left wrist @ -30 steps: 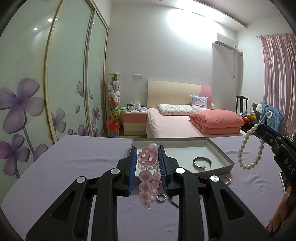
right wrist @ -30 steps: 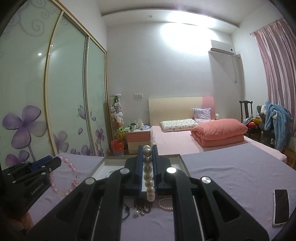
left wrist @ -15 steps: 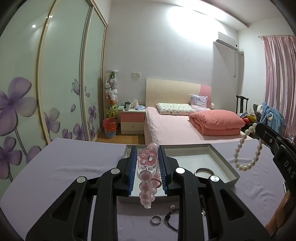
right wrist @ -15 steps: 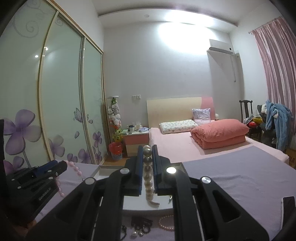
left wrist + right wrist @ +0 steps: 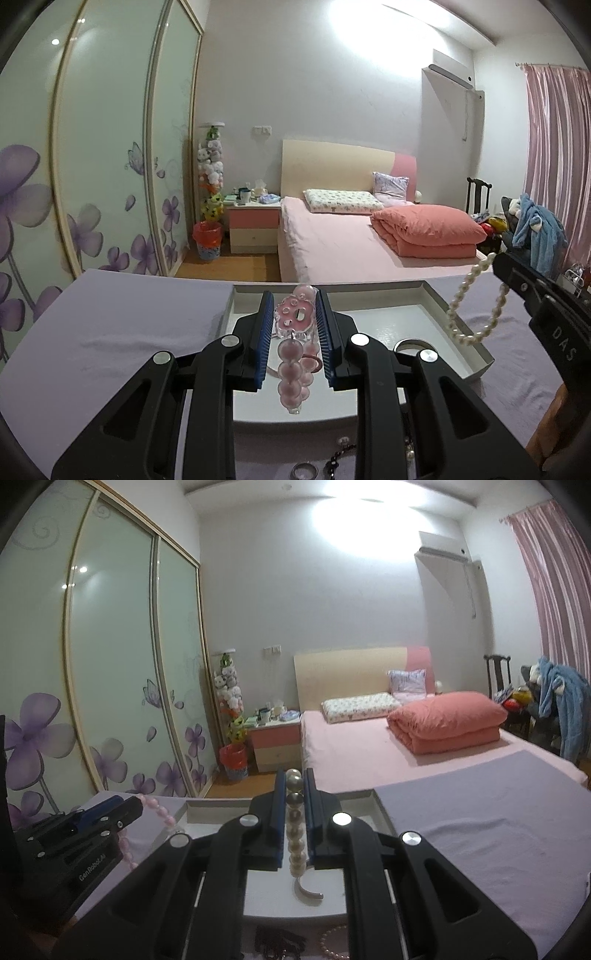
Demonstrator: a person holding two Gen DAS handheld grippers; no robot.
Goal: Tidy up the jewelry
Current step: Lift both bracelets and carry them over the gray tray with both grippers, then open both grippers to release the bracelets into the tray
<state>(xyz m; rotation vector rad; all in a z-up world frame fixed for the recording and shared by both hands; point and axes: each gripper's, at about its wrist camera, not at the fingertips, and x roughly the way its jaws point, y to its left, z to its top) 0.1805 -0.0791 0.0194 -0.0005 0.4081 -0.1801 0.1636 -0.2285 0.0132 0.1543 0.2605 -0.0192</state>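
The left gripper [image 5: 293,319] has its jaws closed on a pink bead bracelet [image 5: 291,369], pinching the flower-shaped charm at the top while the round pink beads hang straight down between and below the jaws. Under the dangling beads sits a shallow white tray [image 5: 465,321] resting on the lavender-covered counter [image 5: 122,332]; the bracelet hangs above the tray's near-left part, not touching its floor as far as the fisheye view lets one judge. To the right of the left jaws, inside the tray, lies a silver bangle [image 5: 412,343], partly hidden behind the gripper body. On the counter below the jaws, just outside the tray's near rim, a silver ring [image 5: 304,472] and a dark beaded chain [image 5: 340,454] show between the gripper's arms. The right gripper [image 5: 294,794] grips a pearl bracelet [image 5: 296,838] with its jaws shut on the strand, the pearls falling in a line between and below them; from the left wrist view the same strand hangs as an open loop [image 5: 476,299] over the tray's right rim. Below the right jaws, on the counter near the tray's near edge, lies a second pearl strand [image 5: 332,939] beside a dark tangle of jewelry [image 5: 279,938].
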